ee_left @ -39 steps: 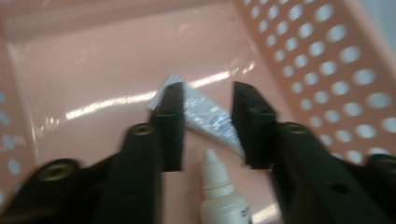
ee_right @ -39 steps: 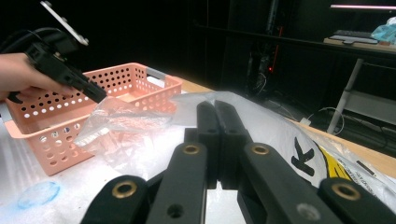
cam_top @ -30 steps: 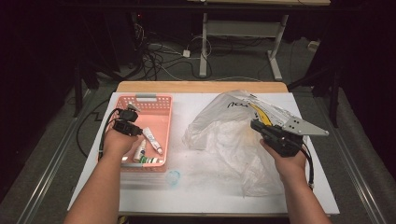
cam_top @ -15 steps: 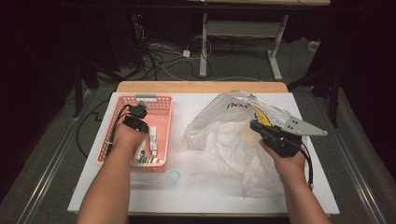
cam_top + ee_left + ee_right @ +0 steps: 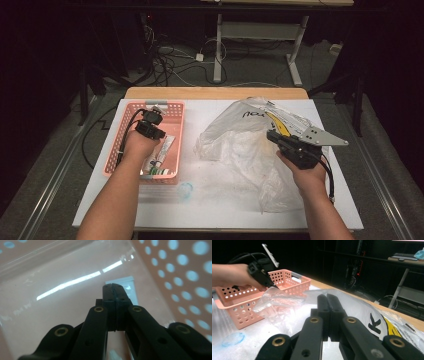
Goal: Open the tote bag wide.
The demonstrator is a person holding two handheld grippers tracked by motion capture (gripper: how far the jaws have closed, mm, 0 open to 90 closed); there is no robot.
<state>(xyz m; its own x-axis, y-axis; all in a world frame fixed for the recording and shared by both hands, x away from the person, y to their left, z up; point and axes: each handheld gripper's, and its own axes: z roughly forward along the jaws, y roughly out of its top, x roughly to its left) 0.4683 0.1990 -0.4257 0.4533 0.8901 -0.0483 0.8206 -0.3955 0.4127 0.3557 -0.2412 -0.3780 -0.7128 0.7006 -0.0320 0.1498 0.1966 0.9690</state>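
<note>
High view: left gripper (image 5: 152, 131) closed in basket (image 5: 127, 117), tip hidden | right gripper (image 5: 274, 135) closed on plastic bag (image 5: 235, 145)

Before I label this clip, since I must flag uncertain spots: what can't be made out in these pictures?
- High view: the items in the pink basket are too small to identify, and the left gripper and hand cover part of them.
- Left gripper view: the white packet is blurred and half behind the shut jaws.
- Right gripper view: the plastic bag print is cut off by the right gripper.
- High view: the bag's contents cannot be told through its crumpled plastic.
</note>
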